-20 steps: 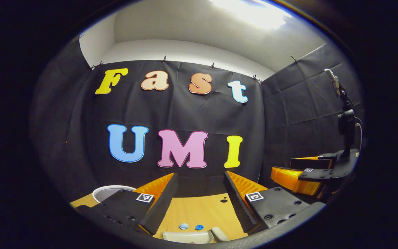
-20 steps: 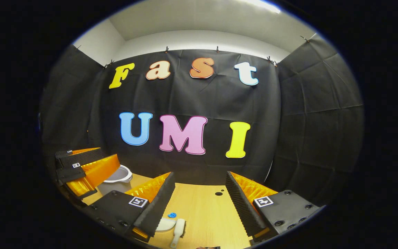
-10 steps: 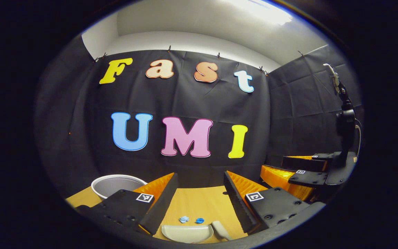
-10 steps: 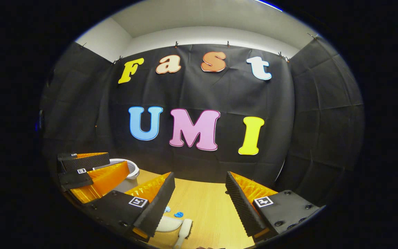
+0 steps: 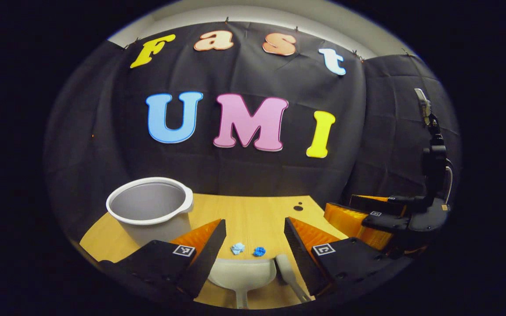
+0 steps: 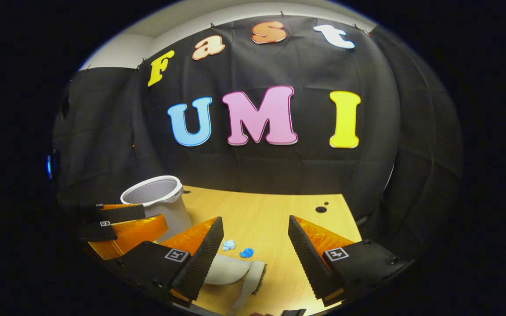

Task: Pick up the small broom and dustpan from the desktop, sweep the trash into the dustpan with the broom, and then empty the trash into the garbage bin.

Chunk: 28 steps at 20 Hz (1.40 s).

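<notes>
On the wooden desktop the white garbage bin stands upright at the far left, mouth up, probably parked off to the side so the dustpan can later be tipped into it. Right of the bin and nearer the cameras lies the pale dustpan, its mouth facing away toward the booth wall and its handle running back toward the viewer. Just beyond that mouth, on the bin's right, sit two crumpled blue scraps of trash, already lined up for sweeping. The small broom lies immediately right of the dustpan, its long axis running roughly parallel to the dustpan's handle, head toward the trash.

The left gripper hangs above the dustpan, fingers spread and holding nothing. The right gripper, farthest from the bin, is likewise spread and empty above the broom; neither tool is picked up yet.
</notes>
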Available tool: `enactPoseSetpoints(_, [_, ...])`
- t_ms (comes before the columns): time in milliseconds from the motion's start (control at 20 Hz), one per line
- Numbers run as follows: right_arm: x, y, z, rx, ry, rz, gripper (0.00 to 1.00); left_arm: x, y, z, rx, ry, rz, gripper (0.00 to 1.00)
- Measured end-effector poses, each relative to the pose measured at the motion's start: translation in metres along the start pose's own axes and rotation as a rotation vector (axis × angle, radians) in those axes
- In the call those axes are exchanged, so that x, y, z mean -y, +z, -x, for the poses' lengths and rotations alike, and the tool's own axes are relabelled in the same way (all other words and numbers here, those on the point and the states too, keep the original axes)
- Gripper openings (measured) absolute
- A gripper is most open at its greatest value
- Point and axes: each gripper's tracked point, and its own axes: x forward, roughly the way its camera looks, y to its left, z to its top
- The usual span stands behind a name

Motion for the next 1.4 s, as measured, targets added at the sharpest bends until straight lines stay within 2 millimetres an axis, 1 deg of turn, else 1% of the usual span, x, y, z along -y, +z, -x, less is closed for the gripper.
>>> enactPoseSetpoints(50, [0.007, -0.02, -0.009, -0.056, 0.0, -0.04, 0.96, 0.002, -0.012, -0.004, -0.051, -0.004, -0.01, 0.8])
enactPoseSetpoints(100, [0.011, -0.038, -0.015, -0.11, 0.009, -0.089, 0.96, 0.004, -0.03, -0.007, -0.123, -0.004, -0.015, 0.8])
enactPoseSetpoints(150, [0.012, -0.055, -0.019, -0.165, 0.021, -0.137, 0.96, 0.006, -0.046, -0.009, -0.2, -0.005, -0.013, 0.8])
enactPoseSetpoints(250, [0.015, -0.09, -0.023, -0.273, 0.03, -0.193, 0.96, 0.014, -0.087, -0.004, -0.388, -0.015, 0.012, 0.81])
enactPoseSetpoints(300, [0.016, -0.105, -0.022, -0.324, 0.032, -0.204, 0.96, 0.015, -0.101, -0.002, -0.465, -0.013, 0.026, 0.81])
enactPoseSetpoints(350, [0.015, -0.118, -0.022, -0.367, 0.041, -0.213, 0.96, 0.018, -0.112, -0.001, -0.529, -0.022, 0.035, 0.82])
enactPoseSetpoints(400, [0.015, -0.13, -0.022, -0.407, 0.05, -0.221, 0.96, 0.018, -0.122, -0.004, -0.581, -0.027, 0.03, 0.82])
enactPoseSetpoints(500, [0.018, -0.15, -0.021, -0.48, 0.055, -0.227, 0.96, 0.014, -0.134, -0.008, -0.686, -0.011, -0.012, 0.82])
enactPoseSetpoints(550, [0.02, -0.159, -0.02, -0.511, 0.055, -0.228, 0.96, 0.013, -0.138, -0.01, -0.75, -0.01, -0.026, 0.82])
enactPoseSetpoints(600, [0.022, -0.167, -0.02, -0.536, 0.049, -0.227, 0.96, 0.017, -0.143, -0.005, -0.819, -0.017, -0.03, 0.82])
enactPoseSetpoints(700, [0.025, -0.178, -0.02, -0.571, 0.037, -0.232, 0.96, 0.017, -0.151, 0.0, -0.929, -0.042, -0.008, 0.82])
enactPoseSetpoints(750, [0.026, -0.182, -0.022, -0.585, 0.029, -0.238, 0.96, 0.018, -0.152, -0.001, -0.964, -0.056, 0.011, 0.82])
enactPoseSetpoints(800, [0.026, -0.188, -0.022, -0.61, 0.023, -0.243, 0.96, 0.013, -0.152, -0.003, -1.0, -0.06, 0.013, 0.82])
enactPoseSetpoints(950, [0.025, -0.211, -0.016, -0.703, 0.006, -0.259, 0.95, 0.0, -0.149, -0.025, -1.048, -0.04, 0.014, 0.82])
enactPoseSetpoints(1000, [0.025, -0.215, -0.016, -0.717, 0.002, -0.257, 0.95, 0.0, -0.151, -0.03, -1.05, -0.035, 0.015, 0.82])
enactPoseSetpoints(1050, [0.025, -0.218, -0.015, -0.732, -0.004, -0.246, 0.95, -0.004, -0.148, -0.035, -1.049, -0.012, 0.003, 0.82])
enactPoseSetpoints(1150, [0.021, -0.228, -0.013, -0.776, -0.012, -0.231, 0.95, -0.007, -0.142, -0.049, -1.017, -0.03, -0.041, 0.82])
enactPoseSetpoints(1200, [0.015, -0.23, -0.013, -0.795, -0.01, -0.237, 0.95, -0.006, -0.142, -0.047, -1.029, -0.032, -0.038, 0.82])
enactPoseSetpoints(1300, [0.004, -0.225, -0.017, -0.789, -0.004, -0.241, 0.95, 0.002, -0.146, -0.039, -1.059, -0.054, 0.028, 0.82])
enactPoseSetpoints(1400, [0.001, -0.221, -0.024, -0.78, -0.015, -0.232, 0.95, -0.008, -0.151, -0.04, -1.061, -0.058, -0.009, 0.82])
